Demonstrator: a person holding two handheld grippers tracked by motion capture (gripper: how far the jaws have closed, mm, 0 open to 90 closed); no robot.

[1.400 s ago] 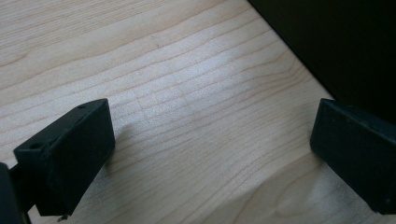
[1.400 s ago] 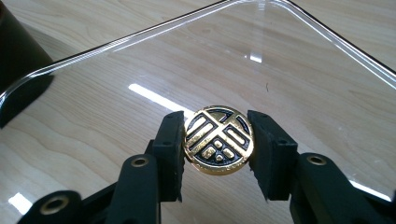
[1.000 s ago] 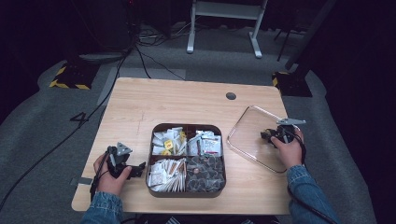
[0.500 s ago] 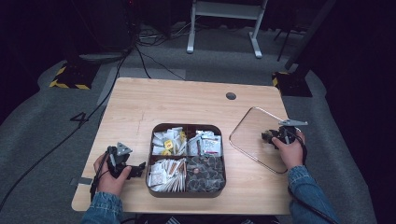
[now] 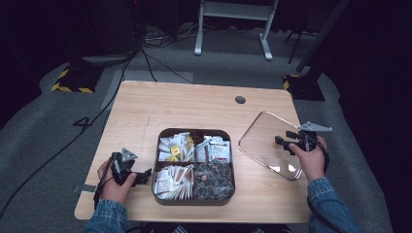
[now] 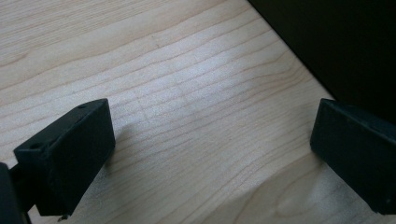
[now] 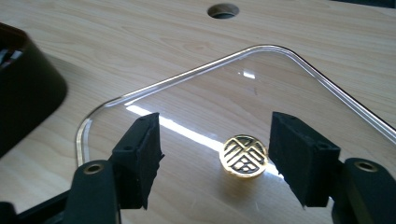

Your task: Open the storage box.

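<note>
Lying flat, clear lid w/ gold knob

Clear lid, gold patterned knob, dark brown tray

High view looks down; both tool views skim the table closely.

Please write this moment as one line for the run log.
right gripper: open, jaws just opening | lid: flat on table | left gripper: open
</note>
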